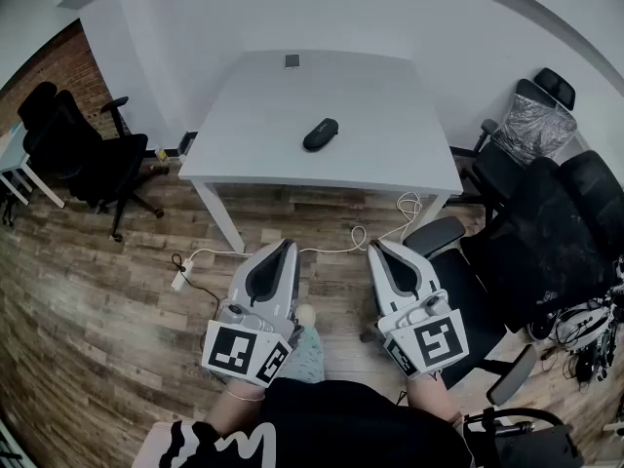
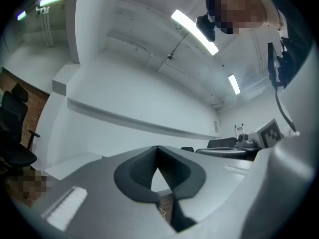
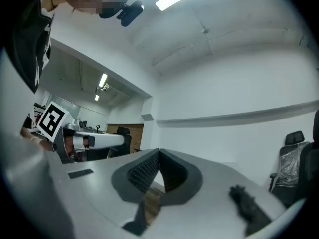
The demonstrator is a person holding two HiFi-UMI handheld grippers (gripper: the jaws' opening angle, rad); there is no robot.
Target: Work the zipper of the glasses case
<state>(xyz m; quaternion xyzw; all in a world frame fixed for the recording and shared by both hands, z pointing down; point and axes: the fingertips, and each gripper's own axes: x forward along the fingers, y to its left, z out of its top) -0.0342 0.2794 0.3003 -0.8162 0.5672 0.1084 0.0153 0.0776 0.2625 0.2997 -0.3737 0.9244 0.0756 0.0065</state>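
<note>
Ahead of left hand-held gripper [image 1: 289, 244] and right hand-held gripper [image 1: 374, 246]: white rectangular desk [image 1: 253, 115], top open, one black oval glasses case [image 1: 320, 134] mid-surface. Outward of the right one, black office chairs [image 1: 556, 232] crowd the passage.

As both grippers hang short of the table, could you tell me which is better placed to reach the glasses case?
Left, only narrowly. The left gripper and right gripper are both shut, empty and short of the table; the glasses case lies slightly nearer the left one's line.

Left hand-held gripper [image 1: 286, 246], right hand-held gripper [image 1: 376, 248] side by side, pointing forward, seemingly angled slightly inward; jaws together, empty.
</note>
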